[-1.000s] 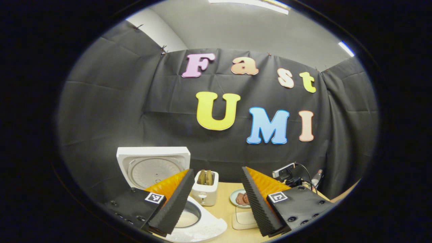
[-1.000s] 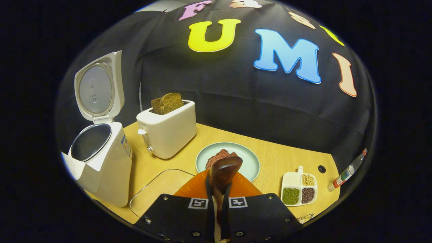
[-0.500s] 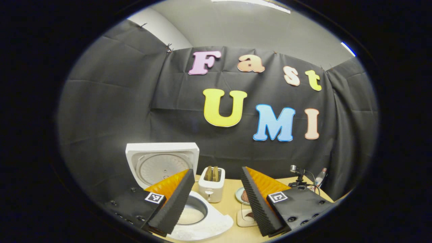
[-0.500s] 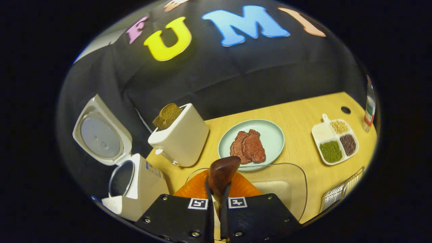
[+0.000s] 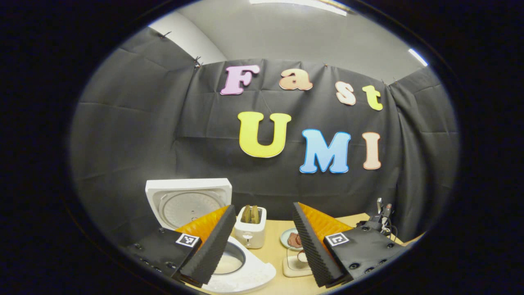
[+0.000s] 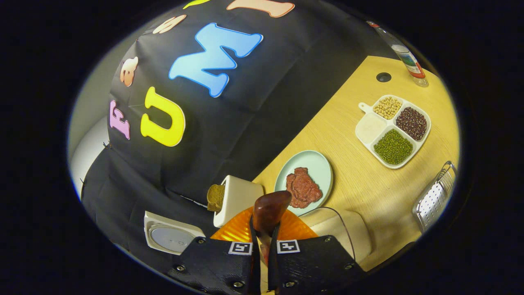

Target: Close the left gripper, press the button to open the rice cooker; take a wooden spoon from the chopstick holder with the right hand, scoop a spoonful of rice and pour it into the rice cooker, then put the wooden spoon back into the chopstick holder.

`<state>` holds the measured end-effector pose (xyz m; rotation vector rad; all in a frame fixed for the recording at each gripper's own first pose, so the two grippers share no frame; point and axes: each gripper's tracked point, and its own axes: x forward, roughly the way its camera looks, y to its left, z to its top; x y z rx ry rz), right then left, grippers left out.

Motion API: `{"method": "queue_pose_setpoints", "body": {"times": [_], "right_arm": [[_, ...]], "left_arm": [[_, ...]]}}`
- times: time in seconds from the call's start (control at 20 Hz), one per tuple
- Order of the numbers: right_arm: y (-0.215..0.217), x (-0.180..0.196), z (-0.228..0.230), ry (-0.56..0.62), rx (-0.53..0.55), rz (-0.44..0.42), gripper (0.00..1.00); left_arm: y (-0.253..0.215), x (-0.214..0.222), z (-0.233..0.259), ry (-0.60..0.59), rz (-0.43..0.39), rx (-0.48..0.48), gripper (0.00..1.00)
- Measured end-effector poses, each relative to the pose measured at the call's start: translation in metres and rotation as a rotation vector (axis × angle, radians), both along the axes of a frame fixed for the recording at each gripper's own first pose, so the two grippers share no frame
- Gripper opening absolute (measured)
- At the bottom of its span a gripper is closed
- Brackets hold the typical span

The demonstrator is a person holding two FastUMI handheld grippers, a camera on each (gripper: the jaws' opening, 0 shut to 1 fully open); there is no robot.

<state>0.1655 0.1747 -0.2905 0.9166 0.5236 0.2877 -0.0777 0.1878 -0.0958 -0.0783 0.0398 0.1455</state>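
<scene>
1. Wooden spoon [image 6: 270,209] ran lengthwise along the right gripper's [image 6: 264,241] own axis, dark rounded bowl end pointing fwd, away from the camera, shaft going back down btwn the fingers. Contents of the bowl: cannot tell.
2. Right gripper's fingers were pressed together on the spoon's shaft, one each side, only a thin slot btwn them; bowl stuck out past the tips.
3. Right gripper view was rolled hard: table [image 6: 368,192] ran diagonally, so the hand was tilted well off level. Below and ahead of the spoon lay a pale green plate [image 6: 319,164] w/ a reddish meat piece [image 6: 303,190]; toaster [image 6: 239,196] w/ brown bread just beside it. Glass dish [image 6: 344,229] sat close under the gripper.
4. Rice cooker lid [image 6: 170,237] showed at lower left of that view, open.
5. Farther out on the table: divided tray [image 6: 393,131] of grains and beans, a bottle [image 6: 405,55] near the far edge, wire holder [image 6: 436,196] at the right rim.
6. Left gripper [image 5: 262,233] was held roughly level, facing the booth wall, fingers spread wide apart, nothing btwn them.
7. In the left gripper view the rice cooker [image 5: 241,268] stood just under the left finger, lid [image 5: 188,200] upright, pot open. Toaster [image 5: 250,231] and plate [image 5: 286,239] lay btwn the two fingers, farther back.
</scene>
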Motion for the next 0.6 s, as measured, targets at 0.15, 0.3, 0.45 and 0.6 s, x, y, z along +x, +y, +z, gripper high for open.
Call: {"method": "queue_pose_setpoints", "body": {"times": [0.15, 0.3, 0.45, 0.6], "right_arm": [[0.001, -0.008, 0.038, -0.043, 0.069, 0.013, 0.07], [0.013, -0.014, 0.068, -0.083, 0.083, 0.039, 0.07], [0.032, -0.017, 0.099, -0.119, 0.133, 0.07, 0.07], [0.054, -0.019, 0.112, -0.137, 0.15, 0.099, 0.07]], "left_arm": [[-0.005, 0.001, 0.004, -0.014, -0.011, -0.005, 0.96], [-0.006, -0.001, 0.002, -0.015, -0.012, -0.005, 0.96], [-0.003, -0.006, 0.0, -0.017, -0.01, -0.001, 0.96], [0.006, -0.013, -0.003, -0.017, 0.001, -0.001, 0.96]]}}
